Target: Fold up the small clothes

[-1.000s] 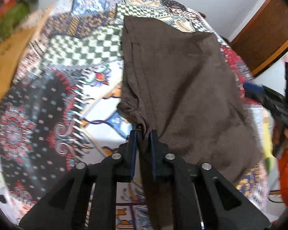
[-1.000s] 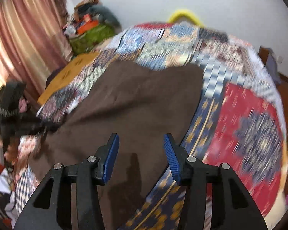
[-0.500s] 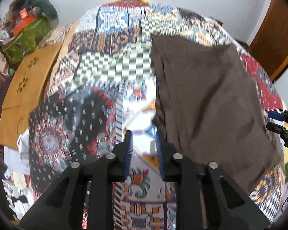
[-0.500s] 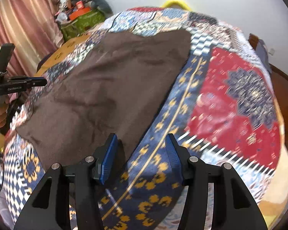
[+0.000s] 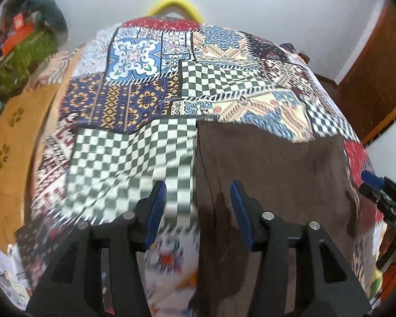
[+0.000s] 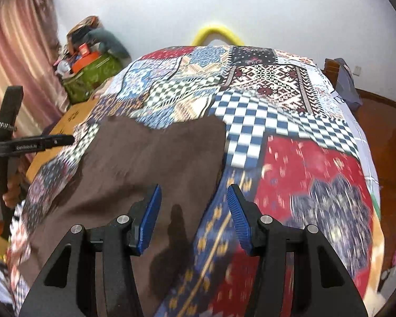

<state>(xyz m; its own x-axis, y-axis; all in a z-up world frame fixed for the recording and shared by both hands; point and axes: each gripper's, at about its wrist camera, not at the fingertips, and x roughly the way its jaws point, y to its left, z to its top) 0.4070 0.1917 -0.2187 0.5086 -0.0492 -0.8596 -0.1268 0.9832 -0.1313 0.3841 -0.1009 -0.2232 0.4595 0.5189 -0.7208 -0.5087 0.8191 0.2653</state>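
Note:
A dark brown garment (image 5: 272, 174) lies spread flat on a patchwork bedspread (image 5: 134, 158). My left gripper (image 5: 198, 211) is open and empty, above the garment's left edge. In the right wrist view the garment (image 6: 145, 163) fills the left half of the bed. My right gripper (image 6: 194, 219) is open and empty, above the garment's right edge. The right gripper shows at the far right of the left wrist view (image 5: 382, 198). The left gripper shows at the far left of the right wrist view (image 6: 26, 145).
A yellow curved bar (image 6: 216, 34) stands at the bed's far end against the white wall. A wooden board (image 5: 15, 145) lies along the bed's left side. A green bag with clutter (image 6: 92, 74) stands by the curtain. A wooden door (image 5: 375, 79) is at the right.
My left gripper let go of the garment's left edge, opened wide and rose. My right gripper stayed open and pulled back toward the garment's right edge. The garment now lies flat.

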